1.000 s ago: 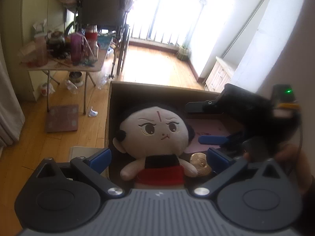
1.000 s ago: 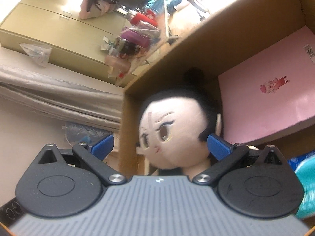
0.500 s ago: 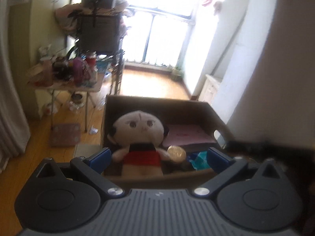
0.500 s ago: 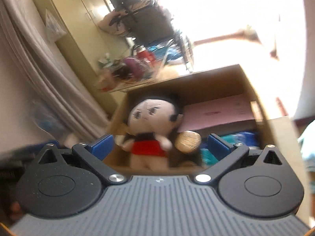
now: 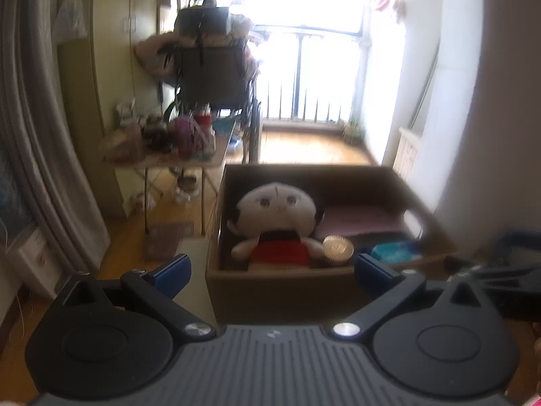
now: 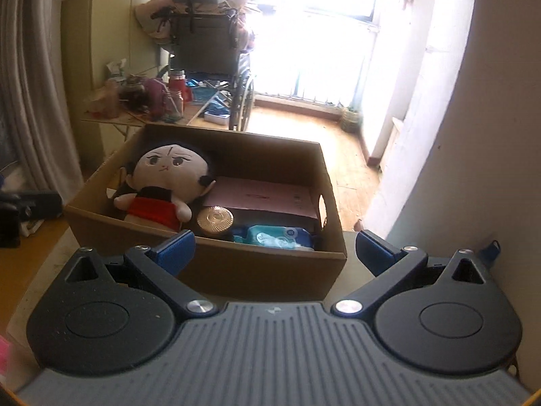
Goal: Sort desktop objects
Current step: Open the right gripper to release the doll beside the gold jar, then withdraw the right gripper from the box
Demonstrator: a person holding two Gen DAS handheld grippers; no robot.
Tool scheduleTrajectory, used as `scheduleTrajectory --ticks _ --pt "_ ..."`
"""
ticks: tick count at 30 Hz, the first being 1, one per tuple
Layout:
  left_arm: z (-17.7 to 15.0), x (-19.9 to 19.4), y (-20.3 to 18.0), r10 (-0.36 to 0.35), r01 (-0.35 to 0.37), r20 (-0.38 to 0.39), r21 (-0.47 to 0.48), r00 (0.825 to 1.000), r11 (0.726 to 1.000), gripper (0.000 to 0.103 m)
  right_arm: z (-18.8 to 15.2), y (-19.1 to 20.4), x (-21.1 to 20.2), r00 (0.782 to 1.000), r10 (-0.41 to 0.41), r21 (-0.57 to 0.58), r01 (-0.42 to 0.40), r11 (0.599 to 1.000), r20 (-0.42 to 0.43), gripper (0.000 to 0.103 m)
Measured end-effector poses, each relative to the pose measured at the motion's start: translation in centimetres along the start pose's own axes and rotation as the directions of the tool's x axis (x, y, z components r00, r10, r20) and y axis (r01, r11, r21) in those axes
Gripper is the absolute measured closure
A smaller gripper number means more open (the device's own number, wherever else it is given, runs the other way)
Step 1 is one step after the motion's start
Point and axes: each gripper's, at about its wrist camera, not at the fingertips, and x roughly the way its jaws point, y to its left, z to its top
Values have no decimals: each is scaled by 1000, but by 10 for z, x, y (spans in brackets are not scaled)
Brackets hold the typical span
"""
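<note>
A brown cardboard box (image 6: 270,267) (image 5: 280,291) stands in front of both grippers. Inside it at the left sits a plush doll (image 6: 165,182) (image 5: 277,226) with a black-haired head and red skirt. Beside the doll lies a round gold tin (image 6: 215,218) (image 5: 338,246), then a teal wipes pack (image 6: 280,237) (image 5: 394,249) and a pink booklet (image 6: 260,196) (image 5: 358,218). My left gripper (image 5: 270,267) is open and holds nothing, pulled back from the box's near wall. My right gripper (image 6: 274,247) is open too, empty, just short of the box's front rim.
A cluttered folding table (image 6: 142,108) (image 5: 169,155) and a wheelchair (image 6: 209,50) stand beyond the box, before a bright balcony door. Curtains (image 6: 30,84) hang at the left, a white wall (image 6: 473,135) at the right. The other gripper's dark body (image 5: 507,277) shows at the right edge.
Both grippers have pulled back and up out of the box, so the whole box now shows. The doll stays seated inside.
</note>
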Motion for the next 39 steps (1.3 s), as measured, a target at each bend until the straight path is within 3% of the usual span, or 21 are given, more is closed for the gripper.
scheduleTrajectory --ticks 5,10,16,21,39 --pt "7 -9 2 29 -29 24 -14 999 999 0 2 3 4 998 4 39 -1 999 -61 1" --pt "6 -5 14 23 -30 -77 -86 997 996 0 8 8 11 993 19 69 -11 998 -116 1" --pt "-4 12 19 25 -55 -189 -159 982 986 0 6 19 26 984 -12 68 24 997 -177 1" --pt "-7 20 12 20 -58 -238 -151 971 987 0 -2 22 32 979 -16 66 31 997 -205 1" --pt "1 25 -1 -10 -22 -230 -136 973 990 0 1 18 37 975 -27 52 39 998 -220 1"
